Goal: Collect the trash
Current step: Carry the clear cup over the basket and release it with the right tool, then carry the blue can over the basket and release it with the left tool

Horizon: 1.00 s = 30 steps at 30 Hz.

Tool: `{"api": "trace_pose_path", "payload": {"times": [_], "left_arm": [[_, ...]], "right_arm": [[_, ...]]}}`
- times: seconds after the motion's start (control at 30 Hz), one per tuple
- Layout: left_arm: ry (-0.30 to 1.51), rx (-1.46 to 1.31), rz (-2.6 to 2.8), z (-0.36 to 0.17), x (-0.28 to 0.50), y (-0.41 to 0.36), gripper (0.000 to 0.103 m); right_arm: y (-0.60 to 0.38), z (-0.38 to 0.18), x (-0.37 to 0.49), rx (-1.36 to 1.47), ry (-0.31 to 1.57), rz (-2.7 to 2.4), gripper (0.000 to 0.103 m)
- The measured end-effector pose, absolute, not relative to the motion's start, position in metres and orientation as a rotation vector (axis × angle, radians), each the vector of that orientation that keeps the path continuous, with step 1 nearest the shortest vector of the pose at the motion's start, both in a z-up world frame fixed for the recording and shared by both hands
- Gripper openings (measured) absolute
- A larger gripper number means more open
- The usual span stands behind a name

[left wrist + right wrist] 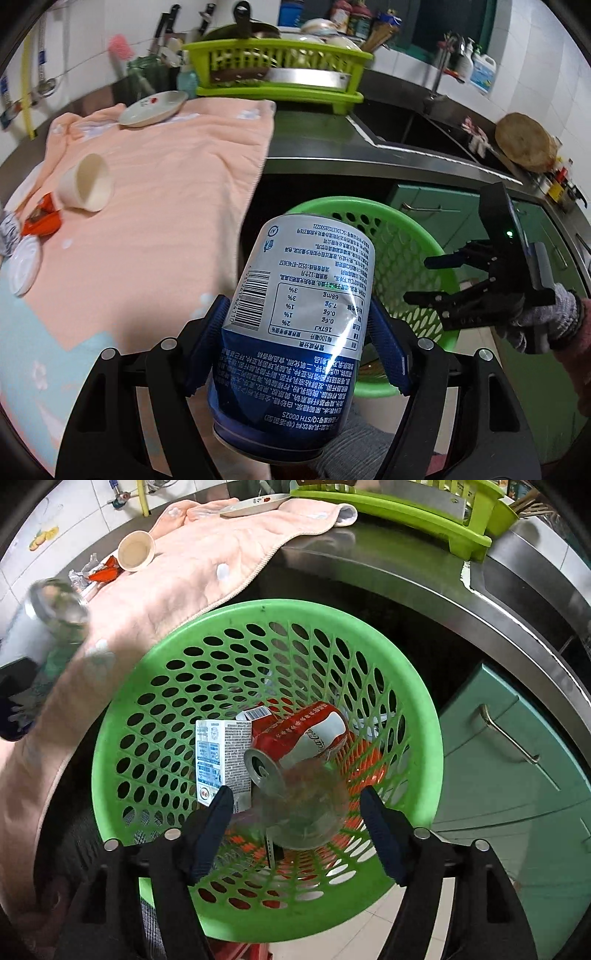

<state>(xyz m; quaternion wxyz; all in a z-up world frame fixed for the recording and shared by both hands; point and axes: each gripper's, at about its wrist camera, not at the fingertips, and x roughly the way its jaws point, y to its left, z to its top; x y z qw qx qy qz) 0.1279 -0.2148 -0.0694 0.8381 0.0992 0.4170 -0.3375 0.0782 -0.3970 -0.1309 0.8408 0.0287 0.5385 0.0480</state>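
Left wrist view: a blue and silver drink can [295, 325] is clamped between the two blue pads of the left hand-held gripper [299, 343], tilted with its base toward the camera, and it is held over the front edge of the desk [424, 162], just short of a green perforated basket [413, 236] that stands below that edge. The can is judged to be held this way so that it can be dropped into the basket with the other rubbish. Further along the desk a peach towel [166, 192] is spread, and on it are seen a tipped paper cup [86, 182], a red wrapper [42, 221], a white lid [24, 269] and a plate [153, 109]; the cup, wrapper and lid are judged to be trash not yet collected. In the right wrist view, the right hand-held gripper [295, 805] is pointed down into the basket, its jaws spread apart with the pads pressing on nothing. A clear plastic cup [306, 812] appears blurred between the jaws and free of them, judged to be falling. In the bottom of the basket are already lying a red cola can [303, 738] on its side and a small white carton [223, 757] touching it, so part of the collecting is judged done.
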Motion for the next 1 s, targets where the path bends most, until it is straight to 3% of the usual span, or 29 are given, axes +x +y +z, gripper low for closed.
{"api": "trace_pose_path", "payload": {"times": [0.53, 1.0], "left_arm": [[0.994, 0.372, -0.706, -0.124, 0.167, -0.317, 0.073], [1.098, 0.386, -0.668, -0.162, 0.196, -0.35, 0.075]], "right_arm": [[-0.419, -0.094, 0.045, 0.103, 0.987, 0.09, 0.074], [-0.442, -0.105, 0.037, 0.153, 0.989, 0.061, 0.074]]}}
